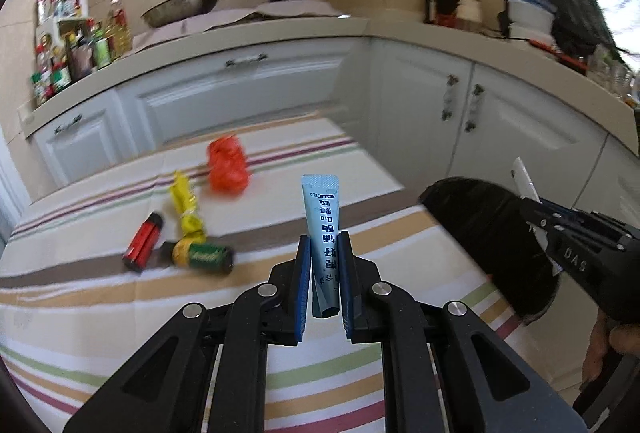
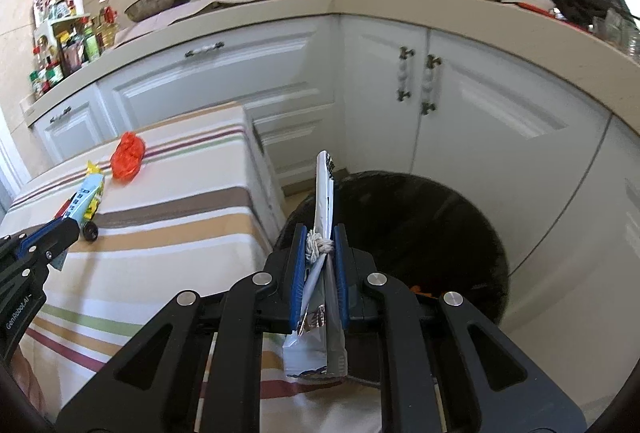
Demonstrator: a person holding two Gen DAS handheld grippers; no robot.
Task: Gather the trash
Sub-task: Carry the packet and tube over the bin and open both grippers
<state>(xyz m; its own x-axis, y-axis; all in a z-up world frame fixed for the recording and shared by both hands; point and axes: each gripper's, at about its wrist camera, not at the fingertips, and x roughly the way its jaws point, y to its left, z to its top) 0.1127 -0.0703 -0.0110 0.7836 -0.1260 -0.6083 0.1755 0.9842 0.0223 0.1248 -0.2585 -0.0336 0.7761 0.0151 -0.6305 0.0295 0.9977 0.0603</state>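
**Hauling two wrappers to the bin**

Left gripper [image 1: 325, 273] is clamped on a blue sachet [image 1: 323, 229] above the table [image 1: 400, 245]; right gripper [image 2: 320, 257] pinches a white wrapper [image 2: 325, 193] over the black bin [image 2: 440, 225]. Next (probably) release the right one first.

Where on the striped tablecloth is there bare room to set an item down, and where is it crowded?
The tablecloth is bare along its near edge and its right side toward the black bin. The left-centre is crowded: red packet, yellow wrapper, green can and orange bag cluster there.
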